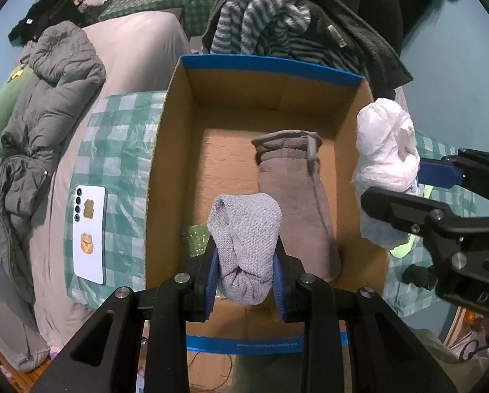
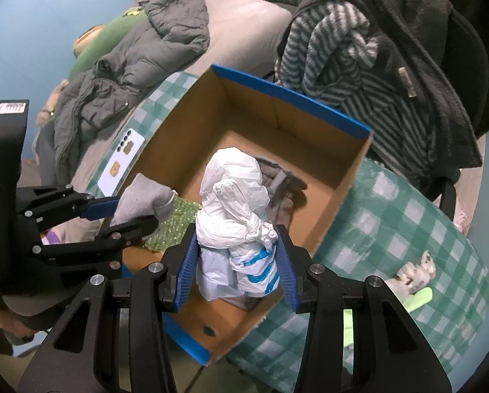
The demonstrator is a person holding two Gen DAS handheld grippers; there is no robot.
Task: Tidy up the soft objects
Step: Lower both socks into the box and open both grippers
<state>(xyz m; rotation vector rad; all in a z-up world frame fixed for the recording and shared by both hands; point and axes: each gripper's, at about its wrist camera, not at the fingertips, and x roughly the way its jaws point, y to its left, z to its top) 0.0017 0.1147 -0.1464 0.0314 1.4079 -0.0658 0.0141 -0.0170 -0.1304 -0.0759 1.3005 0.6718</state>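
Left gripper [image 1: 246, 273] clamped on rolled grey sock [image 1: 244, 245] over cardboard box [image 1: 264, 65]; right gripper [image 2: 236, 267] clamped on knotted white bag [image 2: 234, 216], hiding box floor. Checked cloth [image 2: 392, 229] beneath; blue walls.

Both wrist views look down, close, past own claw into the box [image 1: 264, 98]: left head-on, right angled. Each sees the other claw.

Pale blue walls [image 1: 467, 75] all round. A bed [image 1: 139, 42] under a grey cover, a green checked cloth [image 2: 408, 229] spread across it. Beside it, a black chair [image 2: 467, 49] heaped with dark clothing. Even indoor light.
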